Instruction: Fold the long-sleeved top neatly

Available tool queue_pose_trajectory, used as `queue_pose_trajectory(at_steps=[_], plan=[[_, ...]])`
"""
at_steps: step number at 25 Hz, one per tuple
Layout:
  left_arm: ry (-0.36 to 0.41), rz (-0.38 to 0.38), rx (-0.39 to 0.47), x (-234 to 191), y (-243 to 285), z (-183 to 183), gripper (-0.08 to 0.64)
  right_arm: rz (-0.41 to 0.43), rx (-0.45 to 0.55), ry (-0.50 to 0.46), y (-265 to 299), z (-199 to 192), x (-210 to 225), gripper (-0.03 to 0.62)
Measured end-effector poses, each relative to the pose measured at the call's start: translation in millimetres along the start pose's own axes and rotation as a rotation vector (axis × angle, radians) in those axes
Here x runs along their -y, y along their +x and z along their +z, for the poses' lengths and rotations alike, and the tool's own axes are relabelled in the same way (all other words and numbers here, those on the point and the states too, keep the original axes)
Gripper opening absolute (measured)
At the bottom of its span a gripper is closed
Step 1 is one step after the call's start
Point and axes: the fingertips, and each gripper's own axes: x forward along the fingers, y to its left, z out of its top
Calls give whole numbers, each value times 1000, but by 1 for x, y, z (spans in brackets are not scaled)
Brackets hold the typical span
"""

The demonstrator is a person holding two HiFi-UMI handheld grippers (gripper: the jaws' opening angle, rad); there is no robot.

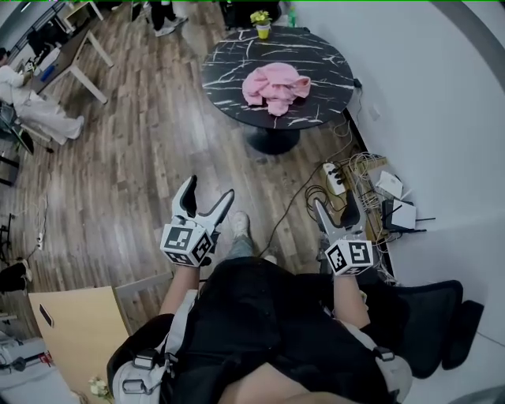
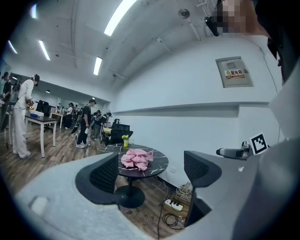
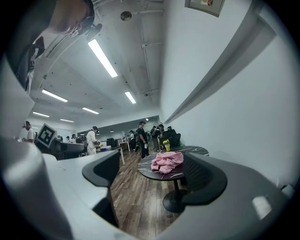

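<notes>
Both grippers up over the wooden floor: my left gripper has its jaws spread wide with nothing between them, and my right gripper is parted and empty too. The pink long-sleeved top lies crumpled (a real heap) on the round dark surface, well apart from both.

The top is seen to be plain pink. The round surface under it is black and is crossed by thin white veins, like marble. The floor is laid in brown wooden planks, and the wall is white. The left hand-held gripper and the right hand-held gripper are pale grey with black pads. The cube on each is covered with black-and-white square markers. Yellow flowers are seen in a yellow-green pot. Black clothing is worn by the person.
</notes>
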Motion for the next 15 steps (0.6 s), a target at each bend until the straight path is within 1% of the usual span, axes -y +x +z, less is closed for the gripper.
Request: queue_pose_trajectory(at_steps=[2, 6, 10, 15], plan=[[14, -15, -1, -13, 18, 3, 437, -13, 6, -3, 18, 3, 1, 420], [78, -67, -6, -33, 63, 19, 437, -22, 29, -16, 62, 17, -2, 408], [72, -122, 16, -49, 107, 35, 437, -14, 25, -46, 109, 27, 0, 400], [51, -118, -5, -91, 130, 37, 436, -5, 10, -46, 163, 24, -8, 393]])
